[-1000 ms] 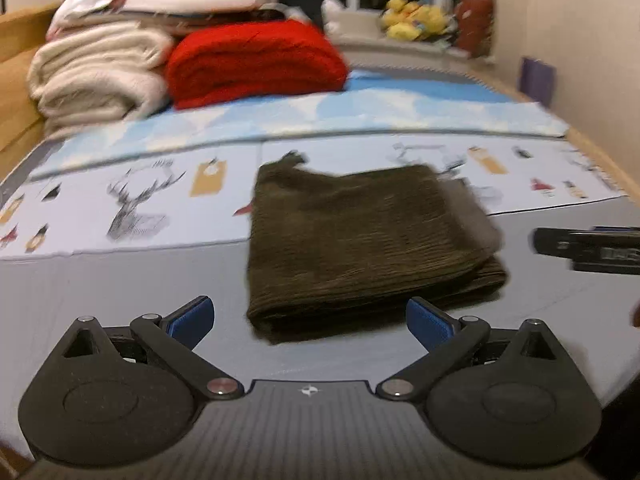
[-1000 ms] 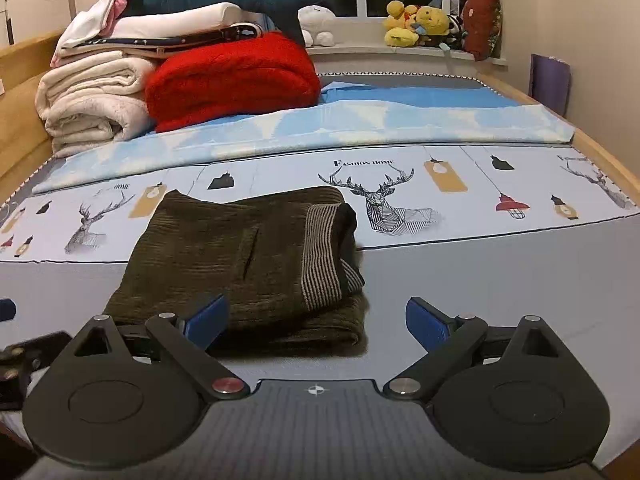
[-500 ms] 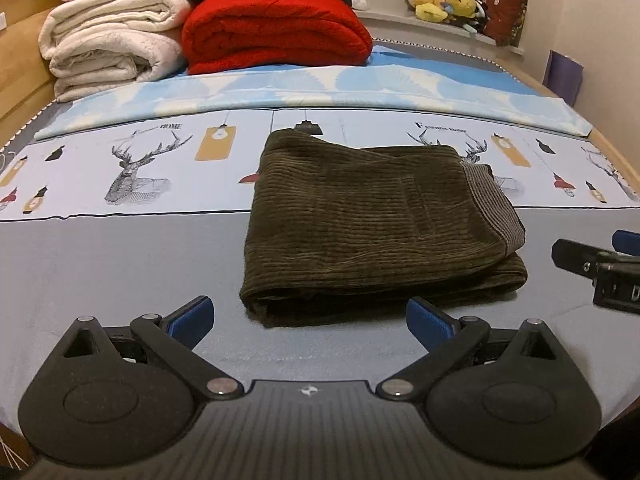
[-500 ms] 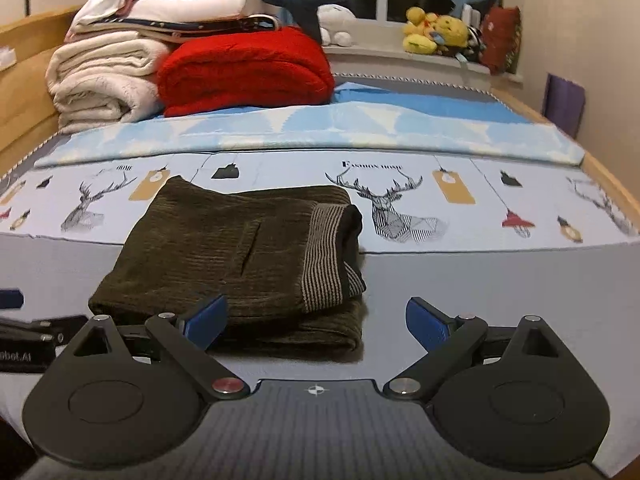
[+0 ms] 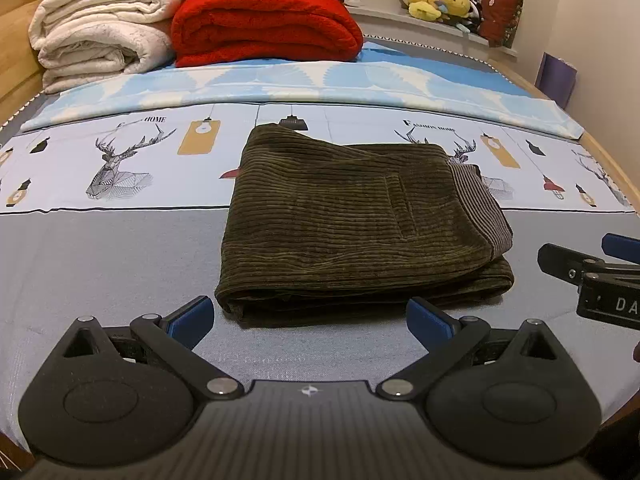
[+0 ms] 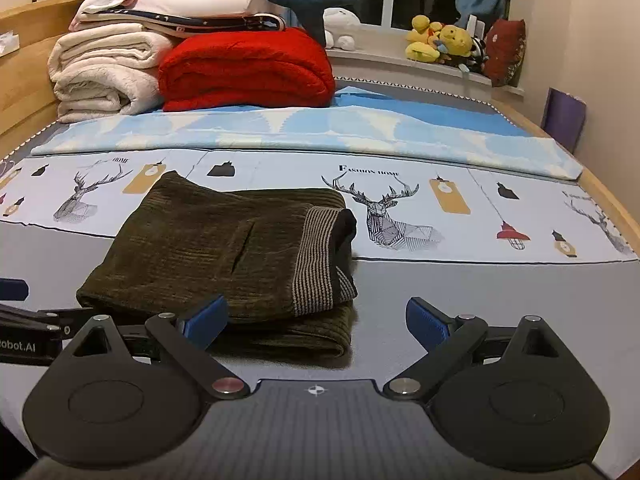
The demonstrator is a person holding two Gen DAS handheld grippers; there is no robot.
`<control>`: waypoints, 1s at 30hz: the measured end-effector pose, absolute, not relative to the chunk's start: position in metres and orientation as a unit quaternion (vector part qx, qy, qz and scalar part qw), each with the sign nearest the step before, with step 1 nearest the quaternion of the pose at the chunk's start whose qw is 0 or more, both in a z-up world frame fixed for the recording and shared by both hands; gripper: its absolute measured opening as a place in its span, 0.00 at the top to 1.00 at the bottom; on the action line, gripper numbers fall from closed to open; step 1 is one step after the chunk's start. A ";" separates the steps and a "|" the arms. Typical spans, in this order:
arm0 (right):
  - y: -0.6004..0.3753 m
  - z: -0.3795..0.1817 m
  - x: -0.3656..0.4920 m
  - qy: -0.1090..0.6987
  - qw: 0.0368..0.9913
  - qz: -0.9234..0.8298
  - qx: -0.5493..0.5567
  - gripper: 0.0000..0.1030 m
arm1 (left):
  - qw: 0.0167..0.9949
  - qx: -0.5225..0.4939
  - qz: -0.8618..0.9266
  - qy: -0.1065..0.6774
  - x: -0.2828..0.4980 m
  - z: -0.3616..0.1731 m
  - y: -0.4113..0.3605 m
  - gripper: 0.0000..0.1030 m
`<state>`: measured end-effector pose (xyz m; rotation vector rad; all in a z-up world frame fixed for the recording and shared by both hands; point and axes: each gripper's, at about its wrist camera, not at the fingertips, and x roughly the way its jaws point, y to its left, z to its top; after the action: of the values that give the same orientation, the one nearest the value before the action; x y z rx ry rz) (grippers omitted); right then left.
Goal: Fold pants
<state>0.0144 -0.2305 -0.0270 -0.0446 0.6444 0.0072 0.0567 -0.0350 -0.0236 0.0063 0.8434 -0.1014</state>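
now both sets of blue-padded fingers are spread wide and hold nothing. the left gripper (image 5: pixel 310 314) hangs low over the grey band at the near edge of the bed (image 5: pixel 100 264), and the right gripper (image 6: pixel 316 318) sits just beside it, its tips showing at the right margin of the left view. the pants (image 5: pixel 352 228) lie dead ahead of the left fingers, just past the tips, already folded into a compact olive corduroy block; from the right gripper they lie ahead and to the left, with its left pad nearly over the near fold. the block's long axis runs across the bed, side to side, striped waistband (image 6: pixel 316 256) at the right end, so the left gripper is the more squarely placed and the right is nearer the waistband. by the look of it the folding is done or nearly so. beyond, the deer-print sheet (image 6: pixel 400 216), a red blanket (image 5: pixel 264 24), cream blankets (image 5: pixel 100 36) at the far left corner, plush toys (image 6: pixel 440 40) on the sill.
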 end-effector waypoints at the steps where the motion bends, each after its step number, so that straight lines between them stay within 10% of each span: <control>1: -0.230 -0.028 0.015 0.318 0.948 0.005 -0.022 0.07 | 0.911 0.004 -0.048 0.409 0.057 -0.024 -0.035 0.01; 30: -0.220 -0.034 0.020 0.325 0.945 0.013 -0.033 0.07 | 0.912 0.002 -0.054 0.406 0.058 -0.023 -0.034 0.01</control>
<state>0.0200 -0.2196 -0.0342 -0.0681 0.6624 0.0260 0.0583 -0.0338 -0.0231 0.0038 0.8362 -0.1117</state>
